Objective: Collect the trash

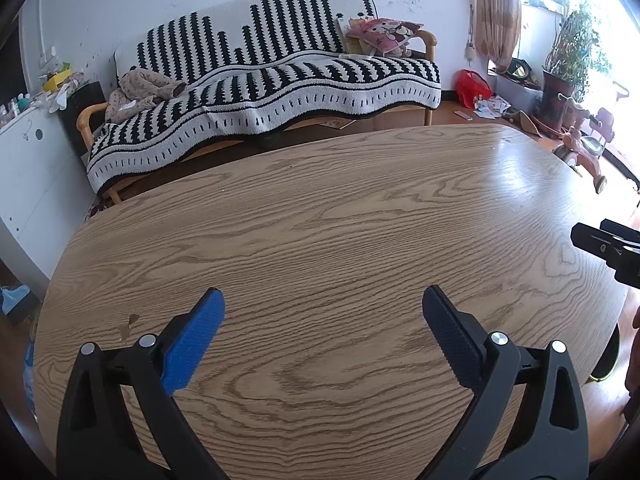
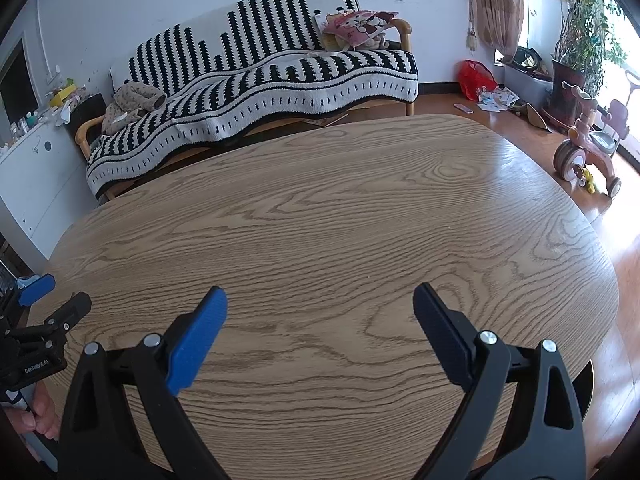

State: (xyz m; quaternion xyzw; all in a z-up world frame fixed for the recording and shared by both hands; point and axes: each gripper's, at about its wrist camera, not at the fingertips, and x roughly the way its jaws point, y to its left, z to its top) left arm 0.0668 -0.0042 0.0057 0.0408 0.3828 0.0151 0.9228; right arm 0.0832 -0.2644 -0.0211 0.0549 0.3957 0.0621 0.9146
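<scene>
We had both claws, left [image 1: 323, 304] and right [image 2: 320, 304], spread wide over the bare desk [image 1: 360, 208]. No trash there; floor papers [image 2: 496, 100] looked light, flimsy, best pinched at an edge.

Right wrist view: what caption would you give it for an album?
Open right gripper hovering over a wooden table, striped sofa behind, scattered papers on the floor.

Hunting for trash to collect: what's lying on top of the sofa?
On the striped blanket covering the sofa: a brown garment at its left end and a pink cartoon cushion at its right. The blanket hides the seat itself.
</scene>
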